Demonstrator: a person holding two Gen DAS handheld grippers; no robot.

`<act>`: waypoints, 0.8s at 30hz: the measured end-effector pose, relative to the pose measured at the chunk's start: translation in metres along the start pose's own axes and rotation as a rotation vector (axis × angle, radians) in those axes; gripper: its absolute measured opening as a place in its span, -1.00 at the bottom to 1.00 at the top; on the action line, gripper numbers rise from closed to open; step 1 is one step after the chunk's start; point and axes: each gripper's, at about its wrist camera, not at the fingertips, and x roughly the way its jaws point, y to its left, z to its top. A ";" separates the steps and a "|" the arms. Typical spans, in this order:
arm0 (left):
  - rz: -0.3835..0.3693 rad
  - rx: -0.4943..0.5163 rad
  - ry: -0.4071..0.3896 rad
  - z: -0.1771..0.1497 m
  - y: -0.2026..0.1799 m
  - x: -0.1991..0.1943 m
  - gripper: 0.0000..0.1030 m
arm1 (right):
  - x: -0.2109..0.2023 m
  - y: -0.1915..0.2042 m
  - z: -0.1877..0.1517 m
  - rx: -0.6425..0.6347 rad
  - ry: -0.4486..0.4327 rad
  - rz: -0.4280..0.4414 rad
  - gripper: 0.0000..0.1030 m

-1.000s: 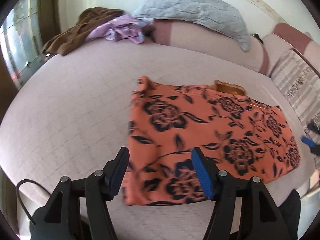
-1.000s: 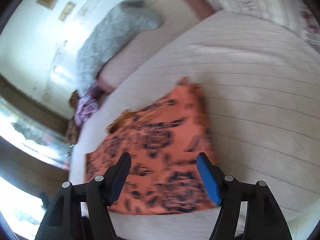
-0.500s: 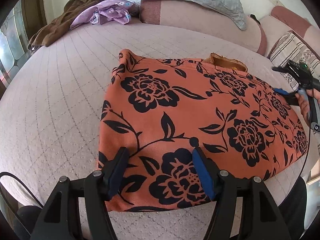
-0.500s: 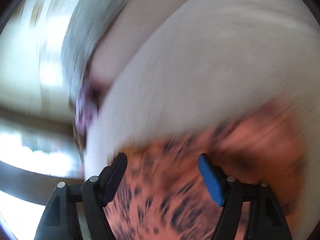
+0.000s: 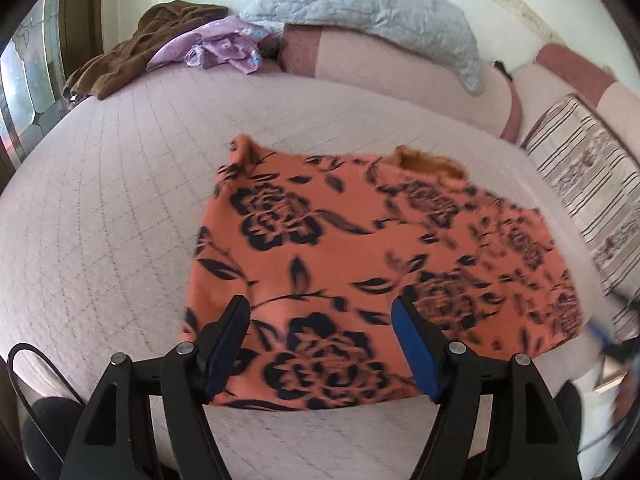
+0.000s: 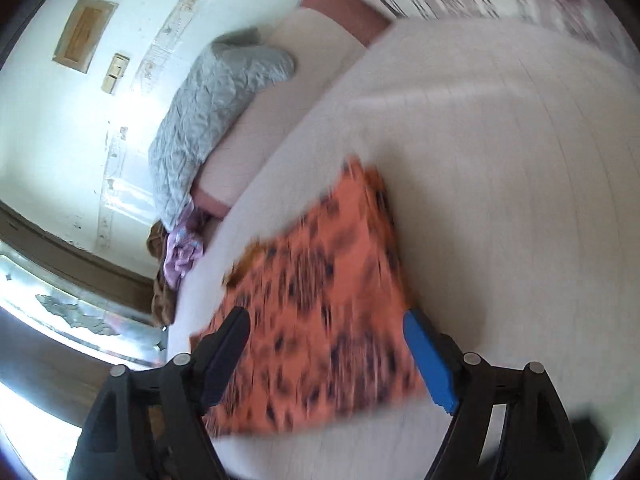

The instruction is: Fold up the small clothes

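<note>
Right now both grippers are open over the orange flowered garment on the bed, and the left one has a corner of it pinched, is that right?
Not quite. In the left wrist view the left gripper is open above the orange flowered garment with nothing pinched. The right gripper is open too, over the bed.

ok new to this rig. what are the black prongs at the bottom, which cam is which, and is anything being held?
There is no robot arm: a person holds a two-finger gripper in each hand, and a fisheye camera on each looks forward along its fingers. The prongs are those fingers. One picture shows the left gripper, the other the right gripper.

Both look at a quilted bed with an orange floral garment lying flat on it. At the far edge sit a purple garment, a brown garment and a grey pillow.

Both grippers are open above the orange garment's near edge; nothing is held. The right view is motion-blurred.
</note>
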 end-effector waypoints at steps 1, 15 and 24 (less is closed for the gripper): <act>-0.011 0.002 -0.004 0.000 -0.005 -0.003 0.43 | -0.001 -0.004 -0.008 0.025 0.010 0.011 0.58; -0.072 0.055 0.031 -0.009 -0.059 -0.004 0.43 | 0.056 -0.040 -0.026 0.278 -0.030 0.087 -0.73; -0.027 0.097 0.081 -0.009 -0.079 0.019 0.43 | 0.052 -0.038 -0.028 0.079 0.026 -0.103 -0.67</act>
